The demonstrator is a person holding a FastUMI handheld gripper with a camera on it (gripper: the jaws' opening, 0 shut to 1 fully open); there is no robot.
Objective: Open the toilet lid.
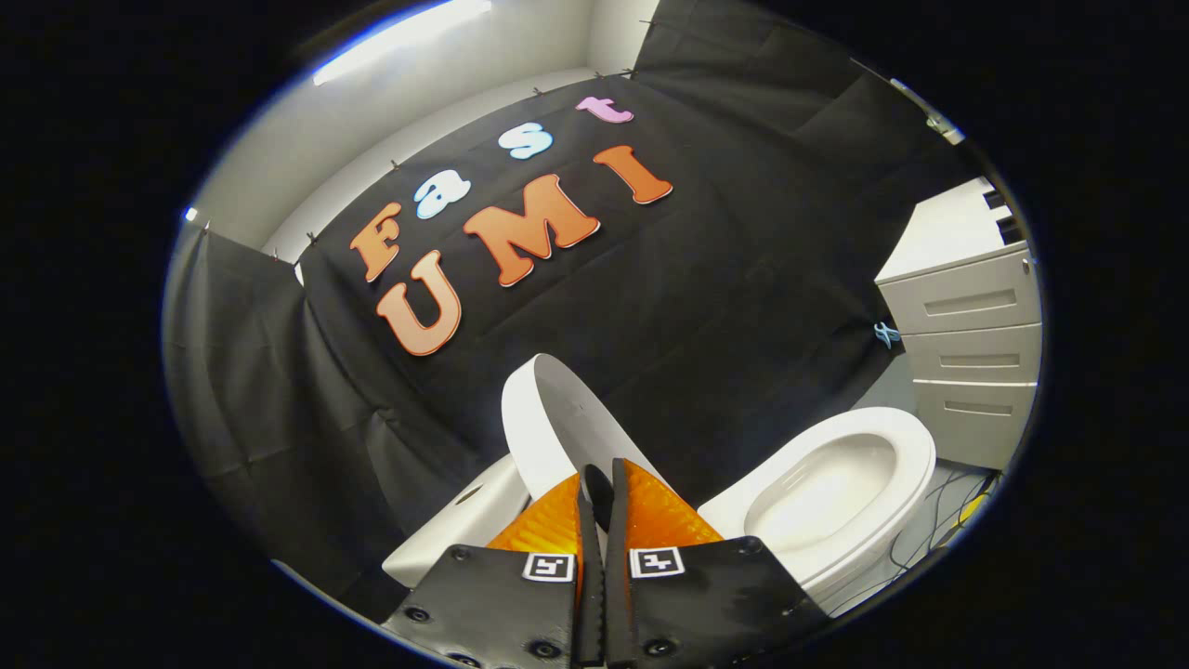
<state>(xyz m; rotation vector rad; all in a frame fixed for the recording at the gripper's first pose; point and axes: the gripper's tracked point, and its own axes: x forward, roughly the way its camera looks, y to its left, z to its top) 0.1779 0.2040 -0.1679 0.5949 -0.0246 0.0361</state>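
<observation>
The white toilet lid [555, 418] stands raised and tilted back toward the cistern [464, 525], right beyond my fingertips. My gripper [597, 481] is shut, its fingers pressed close with only a thin dark slit between them and nothing white showing in it. The fingers cover the lid's lower part, so I cannot tell whether they touch it. To the right of the fingers the white seat ring [915, 465] lies flat around the uncovered bowl [817, 492].
A white drawer cabinet [975, 353] stands to the right of the toilet, close to the seat. Loose cables [947, 520] lie on the floor between them. Black cloth hangs behind the toilet and along the left side.
</observation>
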